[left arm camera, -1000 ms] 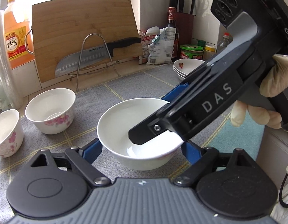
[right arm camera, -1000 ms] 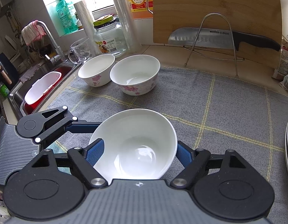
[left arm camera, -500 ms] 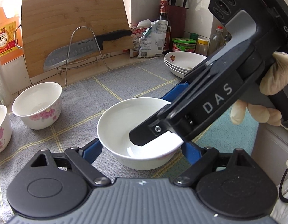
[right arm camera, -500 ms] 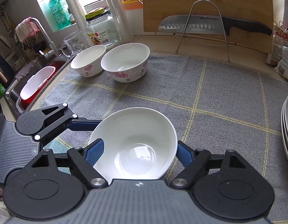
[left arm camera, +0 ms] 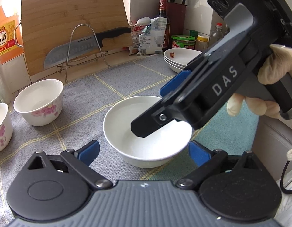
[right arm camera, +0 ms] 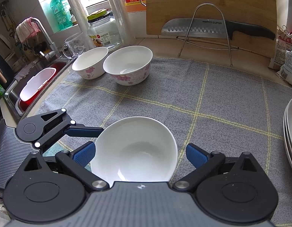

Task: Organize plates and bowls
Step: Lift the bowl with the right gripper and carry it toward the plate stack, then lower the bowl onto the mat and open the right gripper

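A plain white bowl (left arm camera: pixel 147 132) (right arm camera: pixel 134 151) sits on the grey checked mat (right arm camera: pixel 212 94), between the jaws of both grippers. My left gripper (left arm camera: pixel 144 150) is opening, its blue pads standing clear of the bowl's sides. My right gripper (right arm camera: pixel 140 154) is opening too, and its right pad shows a clear gap to the rim. A gloved hand (left arm camera: pixel 274 70) holds the right gripper, whose black housing crosses above the bowl. Two flowered bowls (right arm camera: pixel 128 66) (right arm camera: pixel 90 62) stand at the mat's far left. A stack of white plates (left arm camera: pixel 181 58) (right arm camera: pixel 291 136) is at the right.
A wooden cutting board (right arm camera: pixel 210 3) leans on the back wall behind a knife (right arm camera: pixel 212 28) on a wire stand. A sink (right arm camera: pixel 38 79) with a red basin lies left. A glass jar, a mug, bottles and bags line the counter's back.
Both pairs of jaws have spread away from the white bowl, the right pair by much more. The bowl stays on the mat and neither hand has shifted much.
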